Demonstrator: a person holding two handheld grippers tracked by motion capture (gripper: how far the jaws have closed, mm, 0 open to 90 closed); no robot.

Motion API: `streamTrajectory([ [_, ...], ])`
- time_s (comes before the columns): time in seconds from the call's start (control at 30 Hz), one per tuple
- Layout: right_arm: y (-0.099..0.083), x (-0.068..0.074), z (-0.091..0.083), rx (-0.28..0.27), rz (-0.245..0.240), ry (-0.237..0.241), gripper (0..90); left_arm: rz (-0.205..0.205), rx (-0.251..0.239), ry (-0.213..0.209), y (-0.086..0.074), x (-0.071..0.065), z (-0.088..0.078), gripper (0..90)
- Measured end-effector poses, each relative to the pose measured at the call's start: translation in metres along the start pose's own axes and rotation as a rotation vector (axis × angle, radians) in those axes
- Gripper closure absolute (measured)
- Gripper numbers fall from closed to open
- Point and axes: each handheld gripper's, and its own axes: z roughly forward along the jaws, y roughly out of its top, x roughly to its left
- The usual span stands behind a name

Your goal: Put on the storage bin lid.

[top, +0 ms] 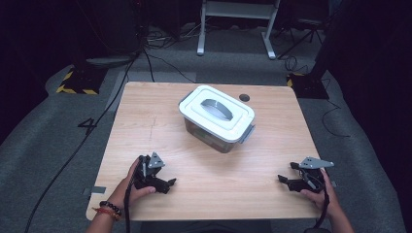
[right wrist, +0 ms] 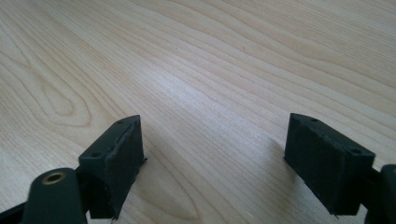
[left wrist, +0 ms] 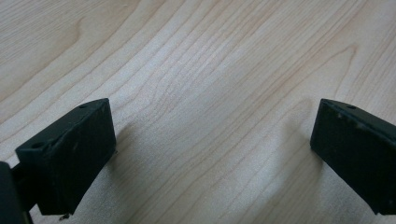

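Container (top: 216,119) with a white lid and grey handle sits at the centre of the table (top: 145,116), a little toward the far side, turned so its long axis runs from far-left to near-right. A grey latch shows on its near-right end; contents behind the clear wall are too dim to tell.

We note both grippers rest low at the near edge, well apart from the box and from each other. Left gripper (top: 170,183) lies near-left, pointing right; the box lies far and to the right of it. Right gripper (top: 282,179) lies near-right, pointing left; the box lies far and to the left of it. Neither is clearly the closer, though the latched end faces the right one.

In the left gripper view the jaws stand spread wide, bare wood between them, nothing held; left gripper (left wrist: 212,135). In the right gripper view the same: jaws wide apart over plain wood grain, gripping nothing; right gripper (right wrist: 212,140).

We judge the work not yet begun. A reach forward and inward from both sides would bring each claw to one end of the box; the skewed axis means the right hand would meet the near end first.
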Motion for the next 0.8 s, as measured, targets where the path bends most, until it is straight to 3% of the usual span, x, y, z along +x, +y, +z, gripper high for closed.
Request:
streamTrajectory([
  [0.8,0.0008,0.0,0.001,0.003,0.001,-0.002,18.6,-0.002,0.0,-0.006,0.0002,0.0002,0.0004,0.2],
])
